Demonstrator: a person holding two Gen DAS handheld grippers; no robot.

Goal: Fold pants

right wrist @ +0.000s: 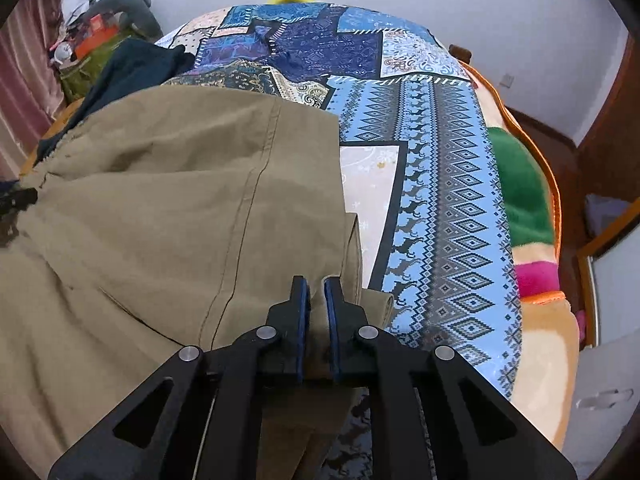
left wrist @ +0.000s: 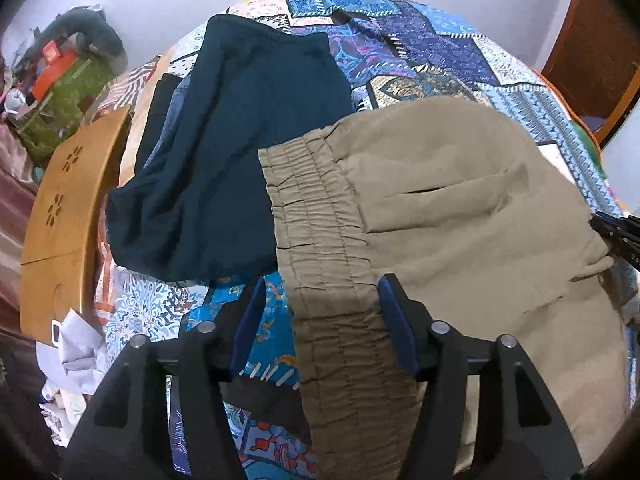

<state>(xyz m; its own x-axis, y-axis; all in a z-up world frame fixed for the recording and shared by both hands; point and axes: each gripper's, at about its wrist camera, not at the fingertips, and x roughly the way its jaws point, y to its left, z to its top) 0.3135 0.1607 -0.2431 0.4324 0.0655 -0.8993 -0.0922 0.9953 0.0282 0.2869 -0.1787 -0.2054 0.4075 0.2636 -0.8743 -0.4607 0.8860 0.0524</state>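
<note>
Khaki pants (left wrist: 460, 220) lie on the patterned bedspread (left wrist: 420, 44), with the elastic waistband (left wrist: 320, 240) toward the left. My left gripper (left wrist: 322, 292) is open, its fingers on either side of the waistband. In the right wrist view the pants (right wrist: 160, 200) fill the left half. My right gripper (right wrist: 316, 284) is nearly closed, pinching the pants' fabric at their right edge. The right gripper's tip also shows at the right edge of the left wrist view (left wrist: 620, 236).
Dark teal pants (left wrist: 232, 168) lie on the bed left of the khaki ones. A wooden lap table (left wrist: 68, 208) and crumpled white paper (left wrist: 80, 352) sit at the bed's left. A striped blanket (right wrist: 528, 232) lies along the bed's right edge. Cluttered green box (left wrist: 60, 96) stands behind.
</note>
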